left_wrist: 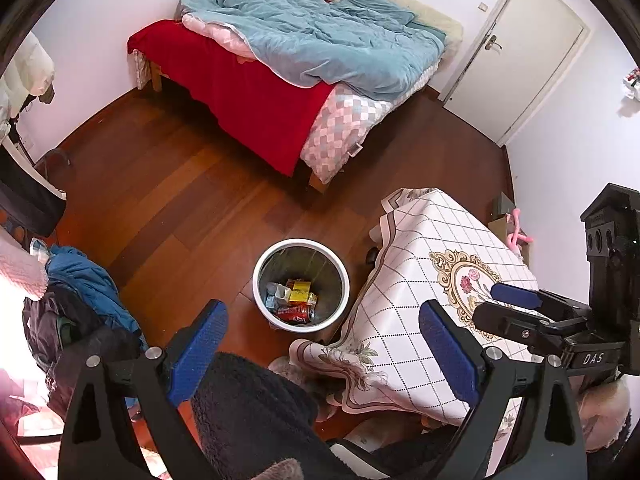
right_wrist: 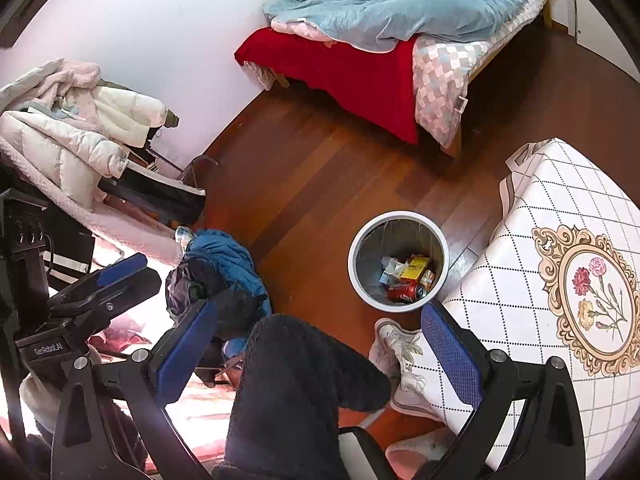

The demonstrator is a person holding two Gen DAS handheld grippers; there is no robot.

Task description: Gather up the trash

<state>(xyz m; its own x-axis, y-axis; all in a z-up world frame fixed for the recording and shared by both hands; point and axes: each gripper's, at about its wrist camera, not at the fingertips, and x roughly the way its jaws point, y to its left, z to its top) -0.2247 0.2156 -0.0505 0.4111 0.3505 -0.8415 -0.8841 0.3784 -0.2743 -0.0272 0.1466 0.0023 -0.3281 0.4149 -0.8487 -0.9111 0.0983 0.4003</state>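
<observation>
1 trash bin (left_wrist: 301, 285) – round, white rim, grey inside; stands on wood floor (left_wrist: 160, 200), just beside the table's left edge. In left wrist view it sits at approx. 12 o'clock ahead of the left gripper (left_wrist: 324, 344); in right wrist view at approx. 12–1 o'clock of the right gripper (right_wrist: 320, 348).

Bin contents, counted as far as visible: 1 red can (left_wrist: 294, 314) lying on its side, 1 yellow box (left_wrist: 301, 292), 1 light-blue/white crumpled wrapper (left_wrist: 277, 294). Further small bits under these; no. cannot be told.

2 grippers, blue pads, black frames:
- Left gripper: jaws spread wide, nothing between them. Also seen in right view at 9 o'clock.
- Right gripper: jaws spread wide, nothing between them. Seen side-on in left view at 3 o'clock.

1 table w/ white diamond-grid cloth (right_wrist: 560, 240), 1 floral medallion (right_wrist: 592, 300) printed on it.

1 bed (left_wrist: 288, 80) at 12 o'clock: 1 blue duvet, 1 red blanket, 1 checked sheet.

1 white door (left_wrist: 520, 52) at 1–2 o'clock, left view.

1 blue jacket (right_wrist: 224, 256) in a heap on the floor, 9–10 o'clock of bin. White coats piled at 10 o'clock, right view; no. unclear.

Person's leg in dark fleece (right_wrist: 296, 392) between the jaws, both views; 1 white shoe (right_wrist: 396, 352) by the table edge.
</observation>
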